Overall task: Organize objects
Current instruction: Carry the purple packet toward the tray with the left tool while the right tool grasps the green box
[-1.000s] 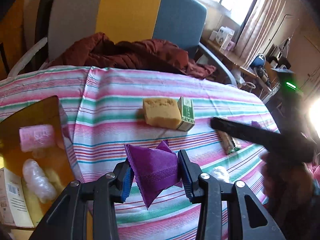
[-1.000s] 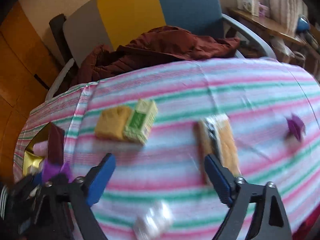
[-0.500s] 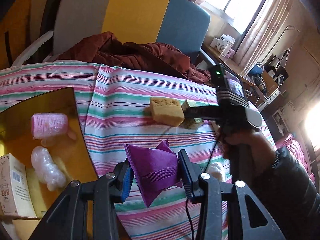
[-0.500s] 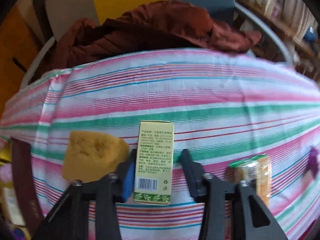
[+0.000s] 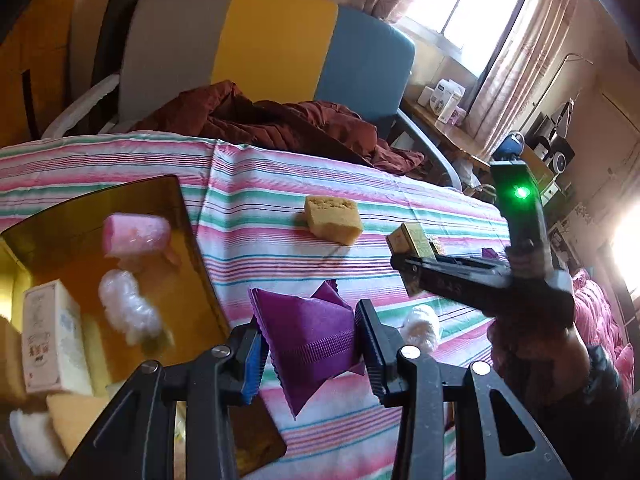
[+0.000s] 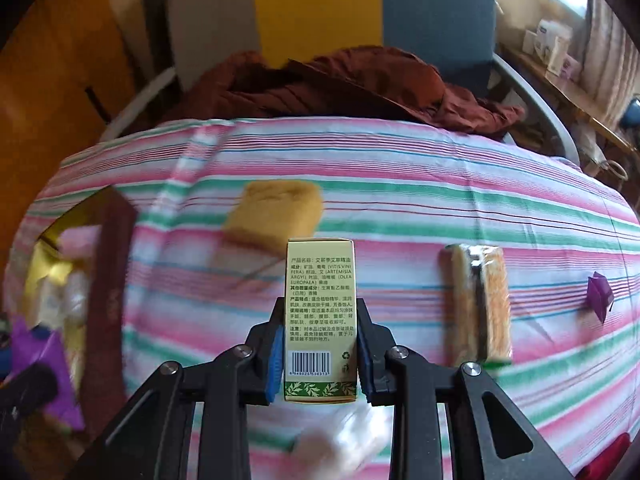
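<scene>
Left gripper (image 5: 308, 346): pinching purple pouch (image 5: 310, 340). Right gripper (image 6: 320, 354): clamped on green box (image 6: 320, 316). Sponge (image 5: 333, 219): on striped cloth (image 5: 256, 184).

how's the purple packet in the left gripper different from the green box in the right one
The purple packet is soft, crinkle-edged and plain; the green box is rigid, straight-sided card printed with text and a barcode. The purple packet sits tilted with a corner hanging below the left gripper; the green box stands square in the right gripper. Both are clamped between blue pads, lifted off the striped cloth.
</scene>
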The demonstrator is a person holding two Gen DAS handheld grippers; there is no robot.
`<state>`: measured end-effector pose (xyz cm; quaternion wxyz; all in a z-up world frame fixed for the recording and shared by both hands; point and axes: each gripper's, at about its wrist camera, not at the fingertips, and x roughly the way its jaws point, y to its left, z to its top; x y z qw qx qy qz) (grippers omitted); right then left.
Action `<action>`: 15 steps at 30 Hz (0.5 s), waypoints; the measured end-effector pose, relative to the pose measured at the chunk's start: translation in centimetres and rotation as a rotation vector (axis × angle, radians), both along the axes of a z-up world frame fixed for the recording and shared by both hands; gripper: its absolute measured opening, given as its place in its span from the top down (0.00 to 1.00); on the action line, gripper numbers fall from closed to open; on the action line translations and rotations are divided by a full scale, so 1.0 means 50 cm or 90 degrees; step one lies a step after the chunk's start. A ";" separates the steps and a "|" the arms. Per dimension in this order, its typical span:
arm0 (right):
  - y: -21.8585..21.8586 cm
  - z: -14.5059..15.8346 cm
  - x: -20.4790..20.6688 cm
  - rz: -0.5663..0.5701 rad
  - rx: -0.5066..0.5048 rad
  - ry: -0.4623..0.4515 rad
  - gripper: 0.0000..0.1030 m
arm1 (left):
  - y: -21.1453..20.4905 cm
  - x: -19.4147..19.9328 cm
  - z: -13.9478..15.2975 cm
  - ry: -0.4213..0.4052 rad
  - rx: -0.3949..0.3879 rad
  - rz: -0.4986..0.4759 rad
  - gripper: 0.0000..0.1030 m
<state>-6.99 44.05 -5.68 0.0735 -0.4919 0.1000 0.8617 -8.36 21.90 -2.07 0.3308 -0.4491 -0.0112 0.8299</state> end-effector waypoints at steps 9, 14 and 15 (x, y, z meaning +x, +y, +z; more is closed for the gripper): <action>-0.168 0.054 0.037 0.098 -0.030 0.056 0.71 | -0.176 0.021 0.032 0.021 0.022 0.098 0.59; -0.275 0.070 0.026 0.162 -0.042 0.074 0.71 | -0.292 0.028 0.034 0.034 0.034 0.163 0.59; -0.296 0.072 0.025 0.174 -0.043 0.076 0.71 | -0.316 0.033 0.034 0.037 0.040 0.175 0.59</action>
